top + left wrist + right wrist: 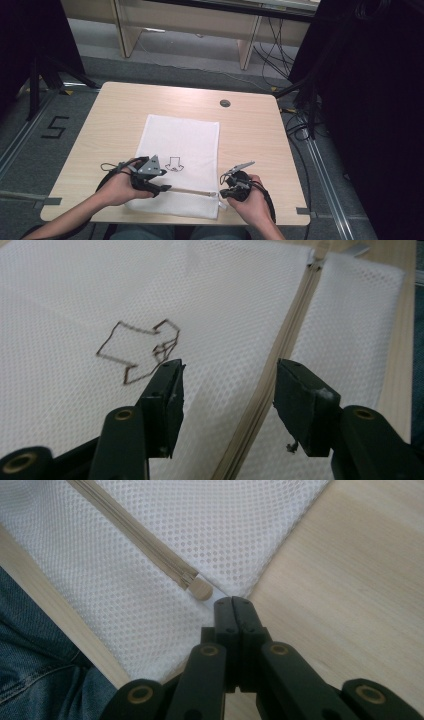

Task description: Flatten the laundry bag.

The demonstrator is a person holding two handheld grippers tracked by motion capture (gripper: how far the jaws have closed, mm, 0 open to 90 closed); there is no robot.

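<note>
**White mesh bag, zipper run out to its end**

White mesh made up the flat laundry bag (180, 160) lying in the middle of the pale wooden table (250, 130), its near edge low in the high view, close to the person's lap. A beige zipper (192, 191) crossed the bag near that edge, from lower centre toward lower right.

In the left gripper view the left gripper (227, 382) stood with its jaws well apart and nothing between the pads — the zipper (280, 350) ran up through the gap without touching either, and a small brown outline drawing (142, 350) sat on the mesh at centre left.

In the right gripper view the right gripper (233, 602) was pressed fully closed at the bag's corner (225, 587), just below the rounded beige zipper end (199, 588). A sliver of white showed at the tips; whether the pads pinched mesh or merely rested on it could not be told.

The step in hand looked like working the zipper while the corner was pinned. To do it well, the right jaws would likely need to keep the corner taut and flat on the table, and the left should close squarely on the pull tab — not the mesh — then draw along the zipper's line so the fabric does not bunch.
</note>
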